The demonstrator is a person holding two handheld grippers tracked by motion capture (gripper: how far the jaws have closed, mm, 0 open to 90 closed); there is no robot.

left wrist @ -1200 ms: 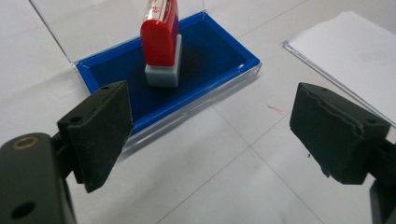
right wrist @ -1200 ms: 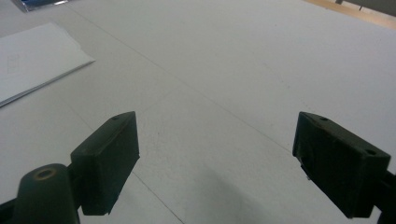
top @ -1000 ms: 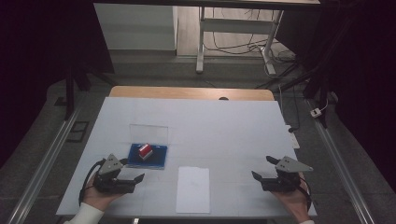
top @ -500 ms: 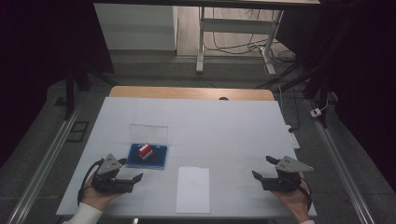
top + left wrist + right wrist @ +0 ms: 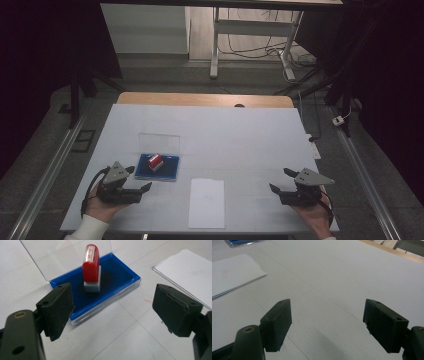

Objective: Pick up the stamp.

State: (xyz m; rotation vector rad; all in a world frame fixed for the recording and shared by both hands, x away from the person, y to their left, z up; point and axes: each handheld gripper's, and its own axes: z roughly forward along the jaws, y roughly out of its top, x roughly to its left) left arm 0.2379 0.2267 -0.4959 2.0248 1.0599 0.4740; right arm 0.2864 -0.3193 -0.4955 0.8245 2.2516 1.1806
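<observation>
— White desk (image 5: 250,145), dark room. Anything changed in the last second?

— Hardly. The left gripper (image 5: 131,181) has crept nearer the ink pad (image 5: 165,172), so the red stamp (image 5: 155,161) standing on it looks like the target. Its jaws are spread; the right gripper (image 5: 281,181), also spread, idles well apart.

— Count?

— One stamp, one pad, one sheet of paper (image 5: 206,202), two grippers.

The high view looks down over the white table (image 5: 250,135); both gripper views skim it closely, sharing the paper sheet (image 5: 206,202).
</observation>
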